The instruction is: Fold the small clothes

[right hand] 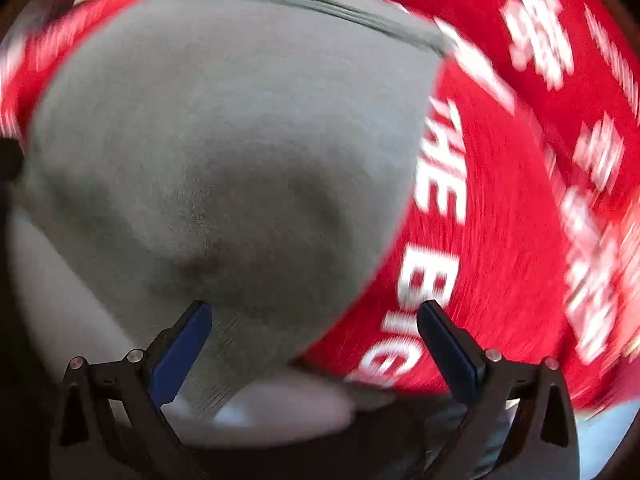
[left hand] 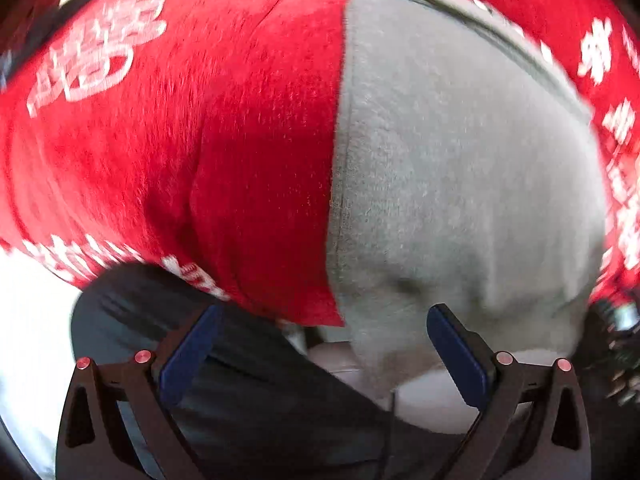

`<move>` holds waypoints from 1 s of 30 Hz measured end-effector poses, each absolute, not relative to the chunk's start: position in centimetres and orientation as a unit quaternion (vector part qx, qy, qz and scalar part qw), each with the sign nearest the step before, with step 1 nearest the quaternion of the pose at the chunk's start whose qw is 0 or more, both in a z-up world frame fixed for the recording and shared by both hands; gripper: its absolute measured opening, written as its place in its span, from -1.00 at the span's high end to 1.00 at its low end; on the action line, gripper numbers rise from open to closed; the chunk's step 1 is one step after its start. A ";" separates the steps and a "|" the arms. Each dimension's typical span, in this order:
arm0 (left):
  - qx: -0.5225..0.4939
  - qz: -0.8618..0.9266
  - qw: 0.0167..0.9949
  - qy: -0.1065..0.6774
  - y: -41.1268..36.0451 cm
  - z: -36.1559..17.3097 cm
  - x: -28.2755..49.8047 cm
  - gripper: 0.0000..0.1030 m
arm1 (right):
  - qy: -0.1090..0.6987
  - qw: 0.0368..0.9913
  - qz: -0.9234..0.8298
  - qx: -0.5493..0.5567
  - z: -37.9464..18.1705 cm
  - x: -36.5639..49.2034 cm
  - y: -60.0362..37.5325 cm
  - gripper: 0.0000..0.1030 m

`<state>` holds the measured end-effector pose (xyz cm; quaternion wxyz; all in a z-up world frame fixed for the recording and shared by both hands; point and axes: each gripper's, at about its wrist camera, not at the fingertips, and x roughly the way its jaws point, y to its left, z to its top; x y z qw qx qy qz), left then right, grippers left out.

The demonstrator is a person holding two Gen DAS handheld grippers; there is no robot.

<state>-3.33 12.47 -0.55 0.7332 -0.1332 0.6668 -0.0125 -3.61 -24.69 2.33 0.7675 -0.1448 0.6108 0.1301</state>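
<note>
- The grey garment (left hand: 460, 168) lies on a red printed cloth (left hand: 180, 160), its near edge just ahead of both grippers; the far hem shows as a seam at the top of each view.
- A soft bulge sits in its near part (right hand: 208, 232); folding over that hump would likely trap a crease.
- The left gripper (left hand: 324, 344) has its fingers spread, pinching nothing.
- The right gripper (right hand: 314, 340) is likewise spread and empty; closing here could catch the red cloth along with the grey edge.
- A dark fabric (left hand: 248, 392) lies beneath the left fingers and may snag.
- Both views are blurred, so the exact edges are uncertain.
</note>
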 end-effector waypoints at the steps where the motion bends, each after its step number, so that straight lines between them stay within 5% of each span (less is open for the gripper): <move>1: -0.149 -0.019 0.723 0.674 12.4 -1.1 -3.1 -1.00 | 0.619 0.765 0.137 -0.111 2.4 -3.6 -25.3 -0.98; 4: -0.166 -0.047 0.695 0.698 10.7 -3.0 -2.3 -1.00 | 0.653 0.739 0.162 -0.014 1.2 -3.1 -26.3 -0.97; 15: -0.196 -0.040 0.668 0.717 7.6 -6.7 -1.4 -0.98 | 0.701 0.691 0.171 0.047 -2.1 -3.0 -25.5 -0.64; 20: -0.196 -0.050 0.676 0.708 7.0 -6.3 -2.3 -0.60 | 0.697 0.690 0.181 0.069 -1.5 -2.4 -27.5 0.07; 29: -0.218 -0.075 0.671 0.705 8.0 -5.7 -4.9 0.06 | 0.710 0.675 0.185 0.079 -2.2 -2.5 -25.9 0.16; 30: -0.224 -0.081 0.667 0.706 8.2 -5.7 -5.1 0.20 | 0.709 0.676 0.185 0.076 -2.2 -2.5 -25.8 0.61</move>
